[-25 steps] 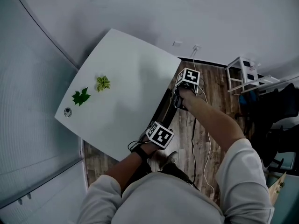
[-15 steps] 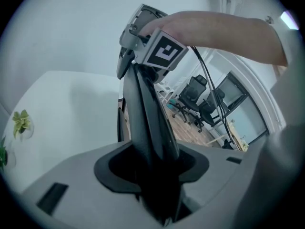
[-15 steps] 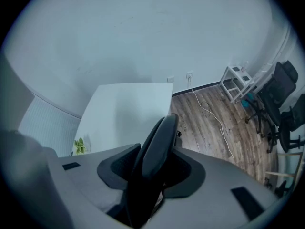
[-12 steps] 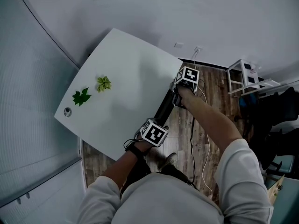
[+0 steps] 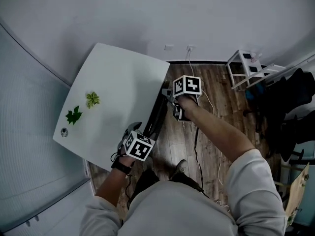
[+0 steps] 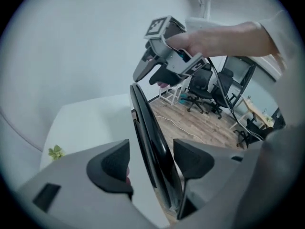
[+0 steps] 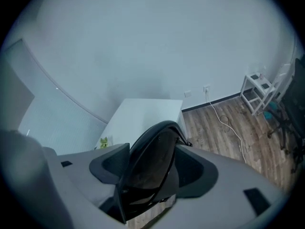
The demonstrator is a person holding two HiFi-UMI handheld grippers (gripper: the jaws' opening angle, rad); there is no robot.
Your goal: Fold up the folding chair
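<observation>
The flat-folded black folding chair (image 5: 155,113) stands edgewise beside the table (image 5: 118,77), its long axis running from the left claw (image 6: 152,162) to the right claw (image 7: 153,168), whose just-opened jaws both straddle its rim without pinching.

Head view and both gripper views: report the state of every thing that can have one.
Folding chair: folded flat, upright beside the table.
Left claw: open, jaws have just been opening, chair's thin edge between them.
Right claw: open, jaws have just been opening, chair's curved top between them.
</observation>
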